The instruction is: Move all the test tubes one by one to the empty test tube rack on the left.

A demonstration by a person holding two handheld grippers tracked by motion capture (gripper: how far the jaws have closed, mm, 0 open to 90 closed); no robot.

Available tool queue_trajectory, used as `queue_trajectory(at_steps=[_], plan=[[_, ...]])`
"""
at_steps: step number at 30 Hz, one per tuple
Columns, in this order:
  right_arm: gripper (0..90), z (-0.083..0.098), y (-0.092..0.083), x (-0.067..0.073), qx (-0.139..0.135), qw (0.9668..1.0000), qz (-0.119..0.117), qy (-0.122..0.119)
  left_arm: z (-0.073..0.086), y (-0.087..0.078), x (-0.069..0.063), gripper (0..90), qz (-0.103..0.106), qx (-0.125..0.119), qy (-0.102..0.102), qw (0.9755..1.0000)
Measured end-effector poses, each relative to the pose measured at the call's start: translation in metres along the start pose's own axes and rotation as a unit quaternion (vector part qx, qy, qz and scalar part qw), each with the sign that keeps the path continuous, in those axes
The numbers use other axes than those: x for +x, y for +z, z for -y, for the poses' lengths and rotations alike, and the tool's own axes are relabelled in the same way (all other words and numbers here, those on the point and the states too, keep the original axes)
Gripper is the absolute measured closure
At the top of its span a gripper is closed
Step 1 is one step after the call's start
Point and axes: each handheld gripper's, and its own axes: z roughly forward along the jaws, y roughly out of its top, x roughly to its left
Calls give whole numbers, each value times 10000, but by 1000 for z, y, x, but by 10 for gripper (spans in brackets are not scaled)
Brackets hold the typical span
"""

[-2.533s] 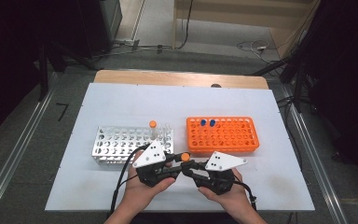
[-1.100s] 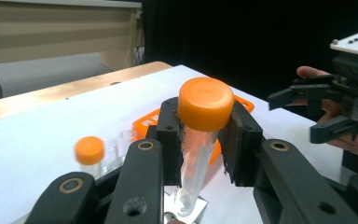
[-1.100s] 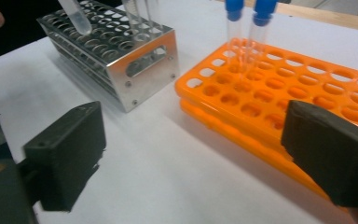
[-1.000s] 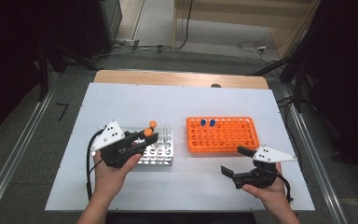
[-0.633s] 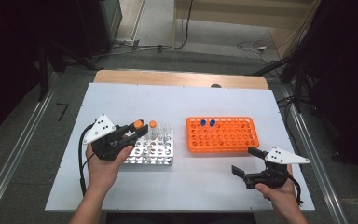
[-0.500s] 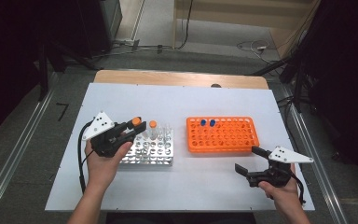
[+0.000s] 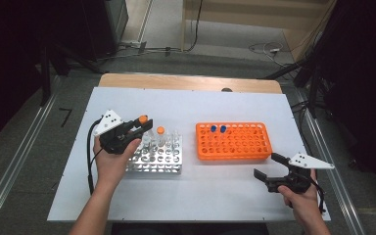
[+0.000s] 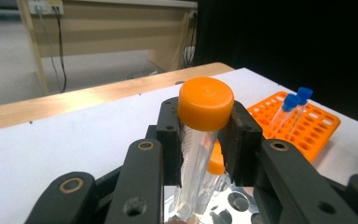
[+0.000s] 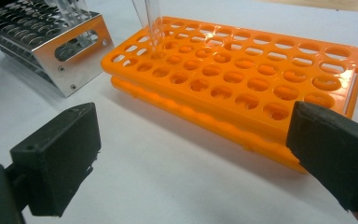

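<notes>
My left gripper (image 7: 138, 126) is shut on a clear tube with an orange cap (image 8: 205, 103), held just under the cap over the left end of the metal rack (image 7: 155, 155). A second orange-capped tube (image 7: 160, 137) stands in that rack, just behind the held one (image 8: 217, 161). The orange rack (image 7: 234, 141) sits to the right with two blue-capped tubes (image 7: 218, 129) at its back left (image 8: 292, 108). My right gripper (image 7: 269, 166) hangs open, low over the table in front of the orange rack's right corner (image 9: 270, 88), with nothing between its pads (image 9: 56, 156).
The white tabletop (image 7: 196, 110) has free room in front of both racks and behind them. A wooden strip (image 7: 186, 83) runs along its far edge. Metal rails (image 7: 14, 161) flank the table. A cable (image 7: 90, 156) trails from my left gripper.
Both hands started together at the centre front, then parted. The left gripper carried the orange-capped tube left and down over the metal rack. The right gripper swung out to the right, open.
</notes>
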Motion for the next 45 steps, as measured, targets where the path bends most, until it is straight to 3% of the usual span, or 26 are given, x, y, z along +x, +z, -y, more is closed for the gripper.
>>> queue_trajectory(at_steps=[11, 17, 28, 35, 45], plan=[[15, 1, 0, -1, 5, 10000, 5, 24, 10, 13, 0, 713, -117, 284, 89, 9995], [15, 1, 0, -1, -1, 10000, -3, 15, 14, 20, -1, 712, -147, 599, 31, 9981], [16, 1, 1, -1, 28, 10000, 5, 9, 13, 22, 0, 692, -154, 890, -67, 9959], [17, 1, 1, -1, 22, 10000, 6, 5, 12, 19, -1, 554, -266, 963, -103, 9949], [17, 0, 0, -1, -8, 10000, 5, 18, 8, 9, -4, 274, -174, 640, -245, 9975]])
